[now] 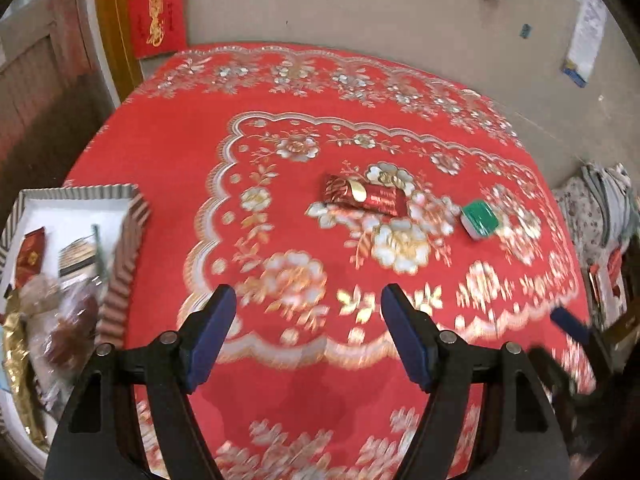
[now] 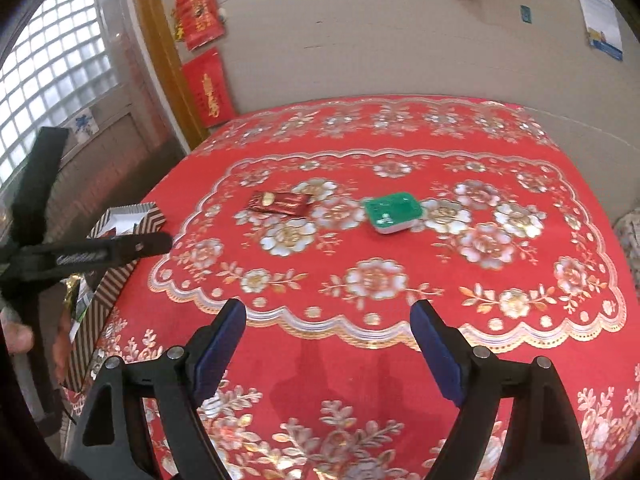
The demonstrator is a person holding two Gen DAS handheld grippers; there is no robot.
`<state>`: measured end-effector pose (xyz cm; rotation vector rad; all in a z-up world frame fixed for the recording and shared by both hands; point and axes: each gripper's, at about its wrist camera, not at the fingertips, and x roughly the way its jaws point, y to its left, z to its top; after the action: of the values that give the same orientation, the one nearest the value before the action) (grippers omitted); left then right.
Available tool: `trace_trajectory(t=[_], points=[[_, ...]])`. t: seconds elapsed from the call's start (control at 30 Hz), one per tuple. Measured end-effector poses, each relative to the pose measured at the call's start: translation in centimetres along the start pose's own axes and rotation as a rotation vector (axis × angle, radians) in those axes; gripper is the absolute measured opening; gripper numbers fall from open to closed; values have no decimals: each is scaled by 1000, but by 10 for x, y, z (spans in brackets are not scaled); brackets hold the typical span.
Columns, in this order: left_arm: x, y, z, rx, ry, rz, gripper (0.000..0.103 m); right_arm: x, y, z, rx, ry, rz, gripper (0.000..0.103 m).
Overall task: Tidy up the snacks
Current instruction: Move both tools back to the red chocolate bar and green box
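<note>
Left gripper [image 1: 308,308]: fingers wide, nothing between them, hovering over bare cloth short of the snacks
Right gripper [image 2: 328,322]: fingers wide, empty, aimed toward the middle of the counter [image 2: 560,380]
Red packet [image 1: 366,196]: flat on the cloth mid-counter, apart from both grippers, lying on the flower pattern
Green pack [image 2: 394,210]: just beside the red packet, to its right, resting flat, white base showing under a green top
Box [image 1: 128,224]: striped walls, at the left edge of the counter, already holding several wrapped snacks
Risk, camouflage: red-and-gold packet against red-and-gold cloth, easy to misjudge its edges and close on cloth instead
Risk, thin packet: lying flat, little to bite on; fingers likely to skid over it or push it along the slick cloth rather than lift it
Risk, cloth drag: fingertips pressed too low could snag and bunch the cloth, shifting both snacks
Risk, crowding: both grippers heading for two neighbours set close together; possible clash of fingers, or one snack knocked while the other is taken
Risk, green pack: smooth hard shell, may squirt out of a pinch off-centre
Risk, box: fairly full near the front; a dropped snack could land on the wall or spill over the counter edge
Risk, blur: both views smeared, so aim less sure
</note>
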<state>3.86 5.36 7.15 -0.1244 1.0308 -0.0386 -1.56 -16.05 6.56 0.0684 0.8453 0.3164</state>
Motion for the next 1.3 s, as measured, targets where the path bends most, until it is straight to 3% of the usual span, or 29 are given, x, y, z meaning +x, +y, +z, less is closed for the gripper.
trace_trajectory(t=[0.1,0.4,0.67,0.77,0.93,1.07,1.3], points=[[17,-11,22,-36,6,3,75,1,-11,-3,24,4,3,86],[78,-39,78,-108,53,108,75,-1,-28,-11,45,10,21,86],[111,-64,81,-13,114,170,75,5,-39,-15,67,24,38,86],[106,-54,76,-18,114,151,75,7,-40,-15,74,28,42,86],[82,-28,50,69,143,155,75,8,-37,-15,67,32,54,86],[61,0,44,15,133,107,75,6,-33,-10,62,21,61,86],[49,18,38,-166,146,-55,75,10,-26,2,44,13,54,86]])
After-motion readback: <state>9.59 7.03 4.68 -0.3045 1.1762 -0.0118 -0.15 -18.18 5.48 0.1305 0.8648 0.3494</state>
